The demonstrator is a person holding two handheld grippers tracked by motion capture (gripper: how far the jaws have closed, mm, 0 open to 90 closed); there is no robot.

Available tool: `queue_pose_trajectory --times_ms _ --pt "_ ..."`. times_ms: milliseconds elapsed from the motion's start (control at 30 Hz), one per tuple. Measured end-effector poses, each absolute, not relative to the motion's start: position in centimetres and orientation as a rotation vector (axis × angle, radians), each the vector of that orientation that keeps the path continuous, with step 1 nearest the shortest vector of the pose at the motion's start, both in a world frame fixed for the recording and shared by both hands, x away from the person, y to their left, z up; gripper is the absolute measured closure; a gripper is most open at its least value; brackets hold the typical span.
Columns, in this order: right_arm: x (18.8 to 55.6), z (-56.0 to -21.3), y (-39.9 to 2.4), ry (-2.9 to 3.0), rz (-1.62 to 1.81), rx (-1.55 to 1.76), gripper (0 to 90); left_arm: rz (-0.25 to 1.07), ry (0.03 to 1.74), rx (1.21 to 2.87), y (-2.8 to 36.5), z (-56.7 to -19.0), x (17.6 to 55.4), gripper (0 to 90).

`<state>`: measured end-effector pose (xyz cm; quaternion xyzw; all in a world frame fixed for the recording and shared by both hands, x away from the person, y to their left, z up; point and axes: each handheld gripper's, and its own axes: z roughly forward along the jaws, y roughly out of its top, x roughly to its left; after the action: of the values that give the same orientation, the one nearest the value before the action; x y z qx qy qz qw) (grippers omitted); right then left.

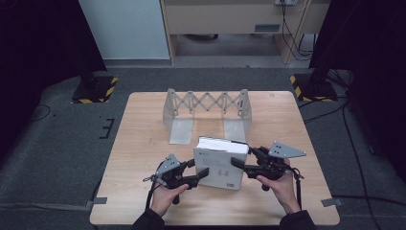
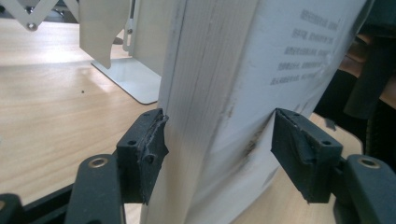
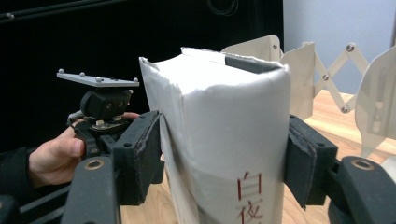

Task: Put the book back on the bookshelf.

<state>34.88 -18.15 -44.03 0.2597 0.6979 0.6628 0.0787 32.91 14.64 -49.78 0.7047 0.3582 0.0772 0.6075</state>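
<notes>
A thick white book (image 1: 220,165) stands upright on the wooden table (image 1: 143,143), near the front edge. My left gripper (image 1: 197,168) comes at it from the left and is shut on the book. In the left gripper view its pads (image 2: 149,140) press the page edges and the cover of the book (image 2: 219,70), and the cover creases at the right pad. My right gripper (image 1: 244,156) is shut on the book from the right. Its pads (image 3: 299,158) clamp both sides of the spine end of the book (image 3: 219,121), which carries red characters.
A grey metal expanding book rack (image 1: 207,108) with scissor links stands behind the book, its two base plates pointing toward me. Dark floor and black stands surround the table. Bare wood lies left and right of the hands.
</notes>
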Motion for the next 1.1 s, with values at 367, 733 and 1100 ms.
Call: queue_pose_trajectory --times_ms 367,733,1100 --pt "35.5 -43.1 -17.2 2.110 1.939 0.752 35.2 0.195 0.888 1.600 16.2 -50.1 33.1 33.4" --pt "34.8 -43.2 -17.6 2.125 1.958 0.722 42.8 0.194 0.902 1.579 16.1 -50.5 34.0 32.4" --pt "35.3 -42.1 -16.5 2.144 1.942 0.715 41.0 0.168 0.885 1.600 15.8 -50.7 34.0 32.5"
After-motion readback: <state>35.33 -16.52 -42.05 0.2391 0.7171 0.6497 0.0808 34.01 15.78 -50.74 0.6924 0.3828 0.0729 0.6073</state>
